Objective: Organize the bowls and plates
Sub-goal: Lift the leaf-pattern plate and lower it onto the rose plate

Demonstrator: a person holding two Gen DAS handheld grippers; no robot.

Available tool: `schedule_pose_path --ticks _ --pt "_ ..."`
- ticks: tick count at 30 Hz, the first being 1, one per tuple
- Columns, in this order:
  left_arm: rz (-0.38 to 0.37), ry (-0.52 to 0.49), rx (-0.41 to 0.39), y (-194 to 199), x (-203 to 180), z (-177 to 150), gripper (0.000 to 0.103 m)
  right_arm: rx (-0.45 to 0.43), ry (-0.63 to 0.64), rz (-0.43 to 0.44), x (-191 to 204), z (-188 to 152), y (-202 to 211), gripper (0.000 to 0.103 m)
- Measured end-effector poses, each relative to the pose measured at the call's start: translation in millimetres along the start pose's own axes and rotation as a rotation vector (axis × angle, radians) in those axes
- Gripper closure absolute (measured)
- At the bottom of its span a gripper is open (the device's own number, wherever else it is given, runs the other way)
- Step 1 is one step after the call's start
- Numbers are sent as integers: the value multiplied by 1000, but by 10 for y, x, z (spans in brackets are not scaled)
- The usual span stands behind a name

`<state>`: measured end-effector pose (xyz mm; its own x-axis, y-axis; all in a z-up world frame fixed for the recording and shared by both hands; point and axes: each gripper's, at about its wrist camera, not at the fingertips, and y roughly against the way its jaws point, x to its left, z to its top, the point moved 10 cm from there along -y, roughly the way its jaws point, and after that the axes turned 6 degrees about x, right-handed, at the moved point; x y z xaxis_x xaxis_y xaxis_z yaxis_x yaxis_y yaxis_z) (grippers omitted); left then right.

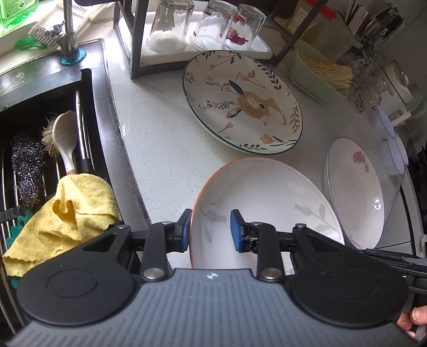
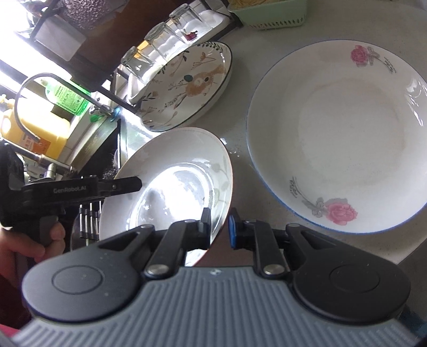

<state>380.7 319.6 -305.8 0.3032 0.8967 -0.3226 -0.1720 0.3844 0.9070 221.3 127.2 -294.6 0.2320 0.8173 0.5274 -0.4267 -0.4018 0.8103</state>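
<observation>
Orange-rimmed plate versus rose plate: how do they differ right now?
The orange-rimmed plate is tilted, its rim between the jaws of both the left gripper and the right gripper; the rose plate lies flat on the counter, untouched. Its rim is blue, with pink roses rather than grey leaves. Both are white.

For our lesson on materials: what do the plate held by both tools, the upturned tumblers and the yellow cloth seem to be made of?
Held plate: probably glazed ceramic, glossy white with strong glare. Tumblers: clear glass, see-through. Yellow cloth: soft absorbent fabric, matte and crumpled; exact fibre unclear.
</observation>
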Motion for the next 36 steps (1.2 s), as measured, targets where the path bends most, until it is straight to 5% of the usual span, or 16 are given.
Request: schedule_pose_path --ticks 9,21,36 --pt "-34 26 -63 335 -270 83 70 -37 74 89 37 185 384 85" --pt "-72 -7 -136 273 -1171 380 70 -89 97 81 -548 504 919 85" --pt "-61 -90 -13 -493 -2019 468 70 -116 45 31 -1469 740 1210 85"
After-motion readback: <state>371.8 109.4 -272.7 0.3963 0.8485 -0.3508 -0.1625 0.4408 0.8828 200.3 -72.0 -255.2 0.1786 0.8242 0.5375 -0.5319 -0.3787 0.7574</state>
